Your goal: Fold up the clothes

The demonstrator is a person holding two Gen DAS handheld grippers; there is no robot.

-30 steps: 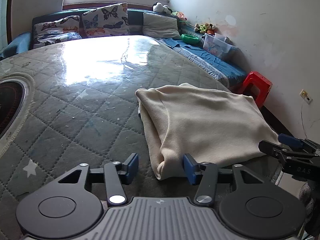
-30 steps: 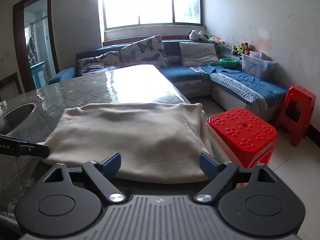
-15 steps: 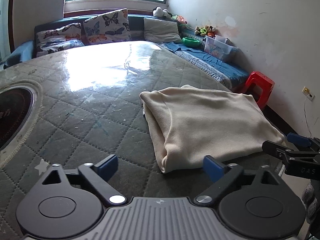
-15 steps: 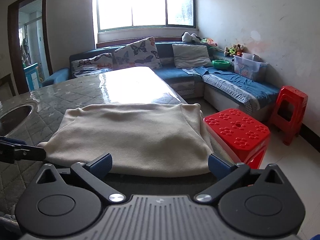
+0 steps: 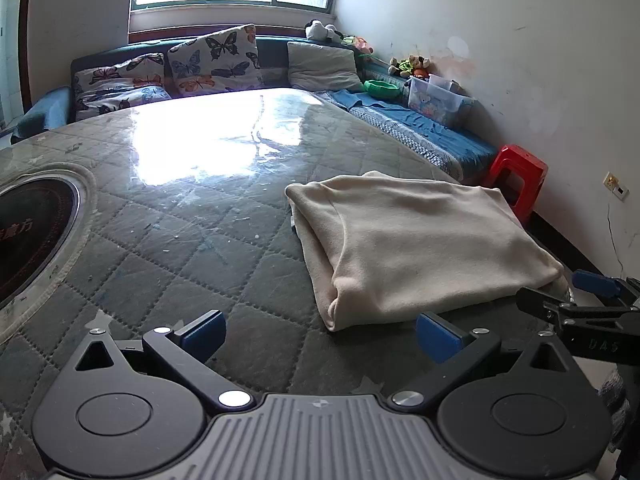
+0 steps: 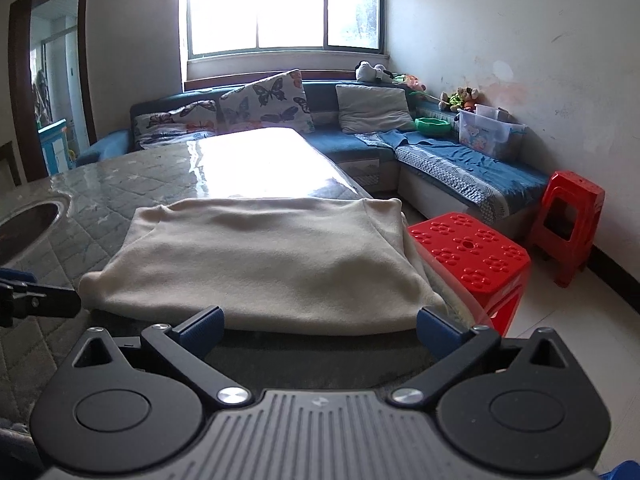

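A cream garment point(image 5: 416, 240) lies folded into a rectangle near the right edge of the quilted table point(image 5: 200, 240); it also shows in the right wrist view point(image 6: 264, 260). My left gripper point(image 5: 320, 336) is open and empty, just short of the garment's near left corner. My right gripper point(image 6: 318, 330) is open and empty, just short of the garment's near edge. The right gripper also shows at the right of the left wrist view point(image 5: 584, 300), and the left gripper at the left of the right wrist view point(image 6: 36, 296).
A round inset burner point(image 5: 28, 232) sits at the table's left. Two red plastic stools point(image 6: 472, 252) point(image 6: 572, 220) stand right of the table. A blue corner sofa point(image 6: 440, 156) with cushions and a plastic box point(image 6: 488, 132) lines the far walls.
My left gripper opened wide and drew back from the garment's corner. My right gripper opened a little wider and pulled back slightly. The garment stays flat on the table.
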